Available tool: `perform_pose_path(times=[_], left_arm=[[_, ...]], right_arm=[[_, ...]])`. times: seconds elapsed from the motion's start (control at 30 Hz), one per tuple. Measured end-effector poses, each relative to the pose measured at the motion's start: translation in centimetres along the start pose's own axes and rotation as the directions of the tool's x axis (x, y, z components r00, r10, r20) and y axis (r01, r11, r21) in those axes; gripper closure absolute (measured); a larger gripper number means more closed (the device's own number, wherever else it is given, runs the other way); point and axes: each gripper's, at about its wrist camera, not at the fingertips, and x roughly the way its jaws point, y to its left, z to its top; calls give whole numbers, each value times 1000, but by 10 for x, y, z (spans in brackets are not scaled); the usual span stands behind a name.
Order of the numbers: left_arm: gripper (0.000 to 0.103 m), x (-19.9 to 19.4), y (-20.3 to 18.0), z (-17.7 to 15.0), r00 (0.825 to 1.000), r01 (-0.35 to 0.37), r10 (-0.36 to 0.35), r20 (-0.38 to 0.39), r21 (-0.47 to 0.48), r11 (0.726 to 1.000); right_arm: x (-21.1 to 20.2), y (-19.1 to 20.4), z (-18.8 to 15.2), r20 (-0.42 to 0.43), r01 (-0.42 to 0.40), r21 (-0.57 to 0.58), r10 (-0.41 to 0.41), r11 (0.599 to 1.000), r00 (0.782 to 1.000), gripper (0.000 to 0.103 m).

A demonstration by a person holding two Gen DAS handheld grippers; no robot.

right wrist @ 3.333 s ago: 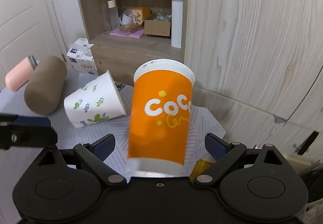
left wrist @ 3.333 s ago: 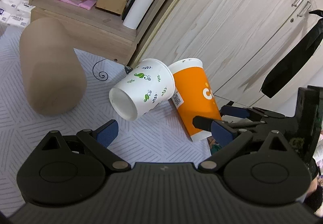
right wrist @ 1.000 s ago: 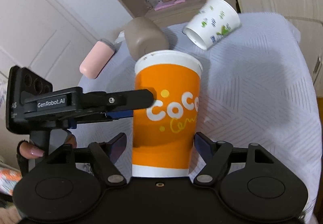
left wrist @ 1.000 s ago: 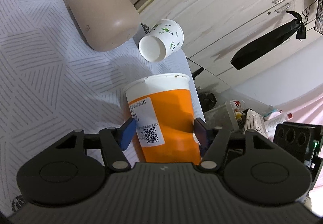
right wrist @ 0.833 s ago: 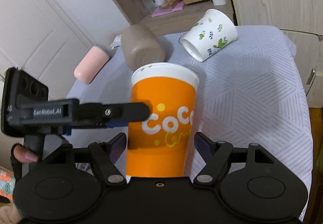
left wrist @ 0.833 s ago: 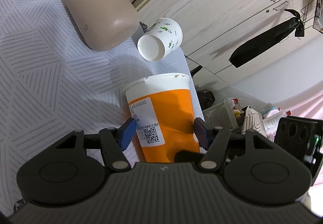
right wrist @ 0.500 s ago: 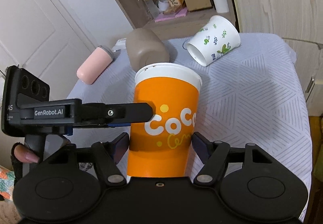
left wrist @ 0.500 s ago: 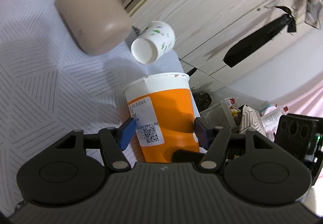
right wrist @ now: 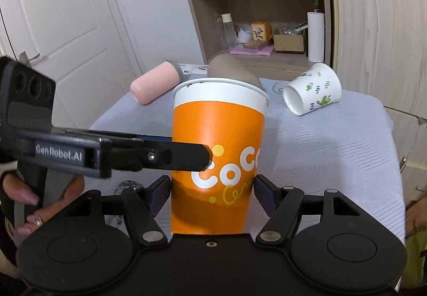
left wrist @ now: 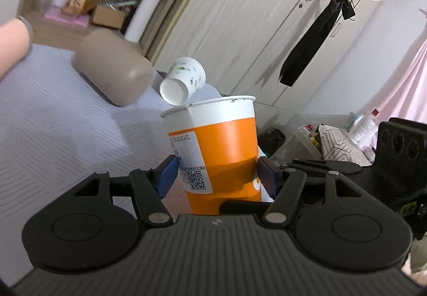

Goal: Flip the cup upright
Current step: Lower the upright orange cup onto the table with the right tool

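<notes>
**Holding an orange cup upright between two tools**

Standing with its mouth up, the orange cup [right wrist: 217, 151] sits between the blue pads of both tools. Moments ago it lay tipped on its side against the white leaf-print cup [right wrist: 312, 93]; it has since been turned and carried toward the near side of the tabletop [right wrist: 333, 151], so the flip looks essentially done and only setting it down and letting go seems left.

The left tool [left wrist: 217, 175] grips the cup low on its body, pads pressed to either side near a printed label with a QR code. The right tool [right wrist: 210, 193] brackets the lower body too, its pads touching or nearly so; a firm clamp cannot be confirmed.

The cup is tall, tapered paper, orange with a white rim band and white "Coco" lettering. Beyond it lie the white cup, a tan cylinder [left wrist: 114, 71] and a pink one [right wrist: 154, 85], all on their sides.
</notes>
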Motion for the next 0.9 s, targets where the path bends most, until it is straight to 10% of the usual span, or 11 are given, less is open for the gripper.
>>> perform_pose_path(times=[0.9], left_arm=[[37,-40,26,9,977,-177,156,146,144,974]], right_arm=[[54,85,-2,237,212,-334,-136,918,962,28]])
